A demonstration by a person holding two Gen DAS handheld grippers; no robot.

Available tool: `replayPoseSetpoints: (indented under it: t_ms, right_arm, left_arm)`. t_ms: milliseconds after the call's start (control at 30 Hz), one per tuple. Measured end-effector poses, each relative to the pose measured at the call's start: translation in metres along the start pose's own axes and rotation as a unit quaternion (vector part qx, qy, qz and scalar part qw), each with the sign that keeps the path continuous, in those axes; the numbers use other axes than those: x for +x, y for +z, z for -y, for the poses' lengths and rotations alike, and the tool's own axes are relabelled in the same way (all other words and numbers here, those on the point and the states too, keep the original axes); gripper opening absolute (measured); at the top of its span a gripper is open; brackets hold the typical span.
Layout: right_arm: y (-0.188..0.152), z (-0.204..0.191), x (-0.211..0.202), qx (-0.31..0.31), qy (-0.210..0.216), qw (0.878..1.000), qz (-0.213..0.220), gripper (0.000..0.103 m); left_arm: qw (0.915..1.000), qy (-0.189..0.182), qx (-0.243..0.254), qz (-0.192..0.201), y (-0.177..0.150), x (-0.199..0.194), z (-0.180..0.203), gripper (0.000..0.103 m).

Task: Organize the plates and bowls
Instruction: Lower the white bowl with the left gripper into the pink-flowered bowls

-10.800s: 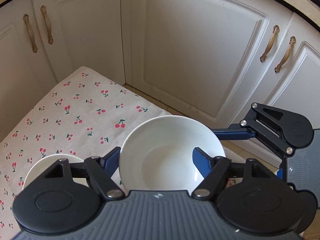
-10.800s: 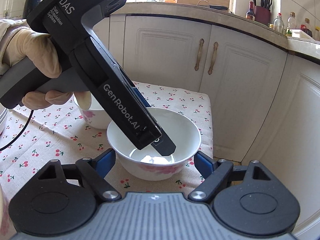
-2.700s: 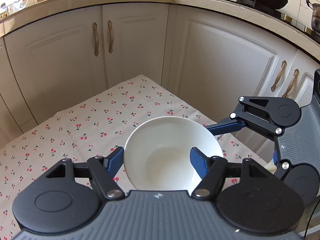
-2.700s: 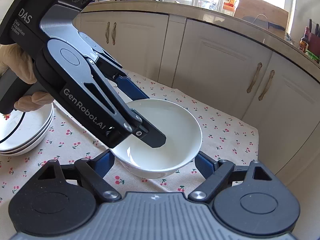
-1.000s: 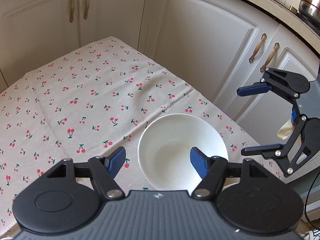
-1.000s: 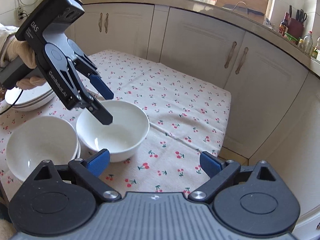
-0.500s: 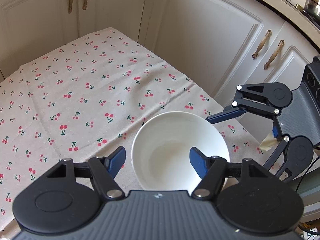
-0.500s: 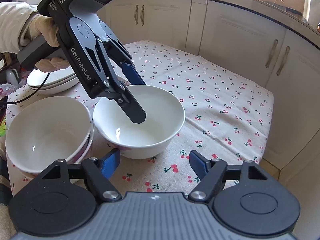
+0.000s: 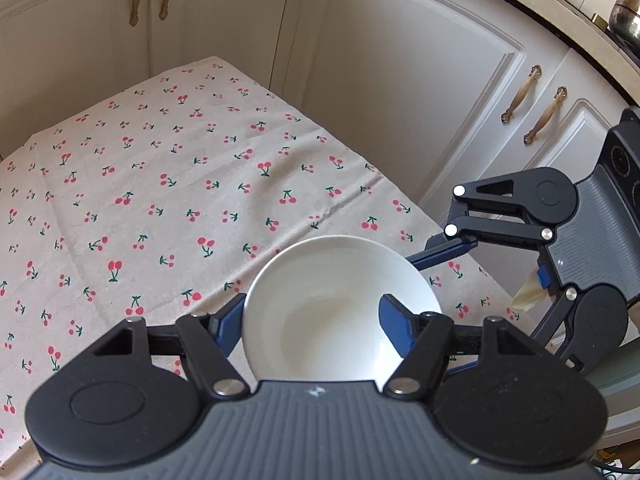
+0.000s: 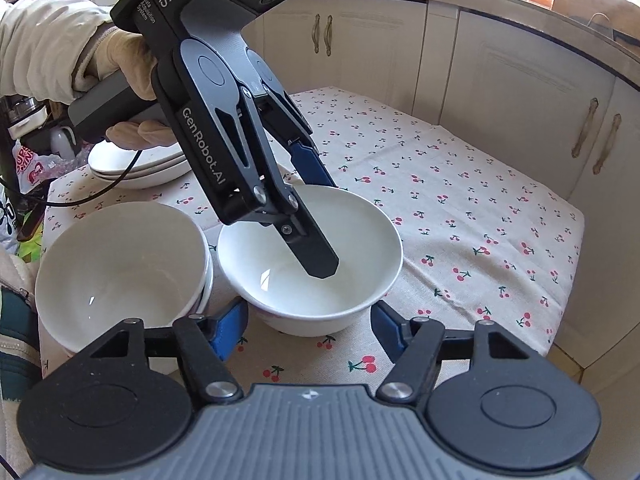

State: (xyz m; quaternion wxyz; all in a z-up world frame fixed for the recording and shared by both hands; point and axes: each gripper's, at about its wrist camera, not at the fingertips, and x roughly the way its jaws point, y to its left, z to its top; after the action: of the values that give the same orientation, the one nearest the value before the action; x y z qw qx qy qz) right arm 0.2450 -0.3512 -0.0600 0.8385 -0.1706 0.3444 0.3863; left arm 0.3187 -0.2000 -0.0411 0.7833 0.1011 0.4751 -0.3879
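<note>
Here the white bowl (image 10: 310, 258) sits on the cherry-print desk (image 10: 460, 200) at lower centre of the right wrist view, just beside a stack of 2 bowls (image 10: 120, 268) at lower left; nesting it there looks like the aim. The left tool (image 10: 320, 216) is clamped on the bowl's rim, 1 finger inside the basin and the other down the outer wall, probably to steady it. The right tool (image 10: 308, 326) has its jaws closing around the bowl from the near side, blue pads flanking it low down; whether they touch yet I cannot tell. A gloved hand (image 10: 128, 92) at upper left holds the left tool angled steeply downward. A stack of plates (image 10: 140, 170) rests behind, at middle left.
</note>
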Motion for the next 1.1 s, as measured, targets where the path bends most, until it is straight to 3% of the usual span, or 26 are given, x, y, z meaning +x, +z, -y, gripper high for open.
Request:
replayPoseSetpoints:
  t_ms: [233,700,1100]
  right_arm:
    - [0.000,0.005,-0.004,0.001,-0.018,1.000,-0.006,0.073]
    - [0.003,0.007,0.002,0.011,-0.009,1.000,-0.002,0.075]
    - [0.018,-0.002,-0.023,0.007,-0.025,1.000,0.013,0.075]
  left_arm:
    - [1.0000,-0.001,0.004,0.009,0.012,0.004,0.000,0.070]
    - [1.0000,0.000,-0.003,0.002,0.008,0.003,-0.002,0.071]
    - [0.9995,0.006,0.008,0.030,0.011,-0.024,0.014,0.073]
